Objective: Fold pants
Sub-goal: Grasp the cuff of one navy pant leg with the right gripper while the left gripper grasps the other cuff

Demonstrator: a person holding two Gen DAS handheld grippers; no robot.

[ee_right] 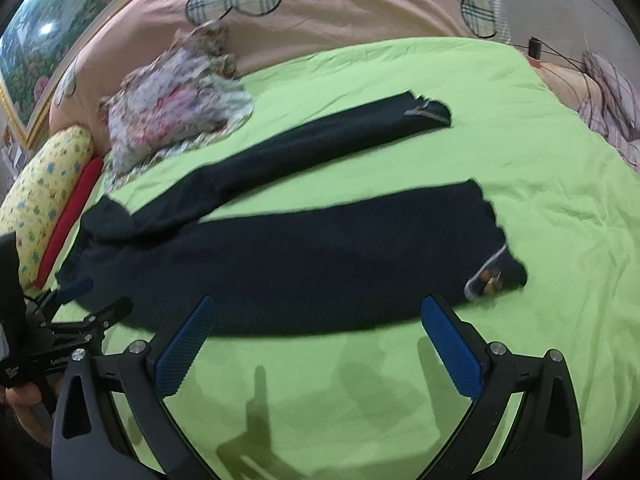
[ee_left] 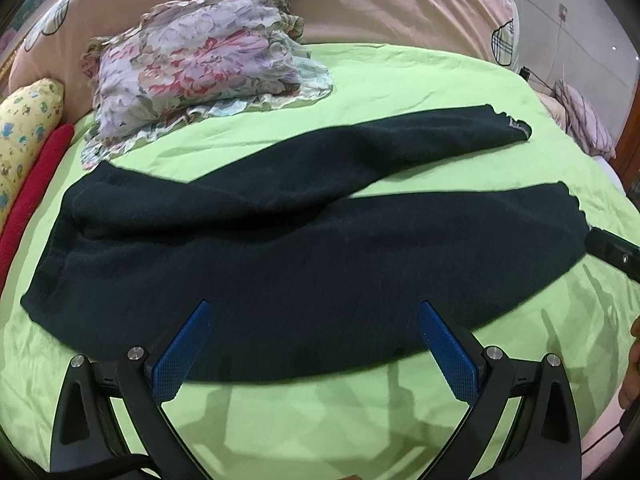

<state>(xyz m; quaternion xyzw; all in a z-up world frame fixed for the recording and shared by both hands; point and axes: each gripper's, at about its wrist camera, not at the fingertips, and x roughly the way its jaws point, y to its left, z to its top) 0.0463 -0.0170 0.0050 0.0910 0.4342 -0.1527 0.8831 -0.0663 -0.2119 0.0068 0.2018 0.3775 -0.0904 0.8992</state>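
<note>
pants (ee_left: 304, 248) flat, beyond left hand-held gripper (ee_left: 314, 312)

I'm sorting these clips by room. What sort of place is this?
Most likely a home bedroom: the dark pants lie on a bed's green sheet, with a pink quilt behind and a yellow pillow at the side.

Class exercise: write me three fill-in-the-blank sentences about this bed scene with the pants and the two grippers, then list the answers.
1. The dark pants lie spread on a ____ sheet.
2. The left gripper and right gripper both have their jaws ____.
3. Beyond the pants sits a bundle of ____-patterned fabric.

Answers: green; open; floral
</note>
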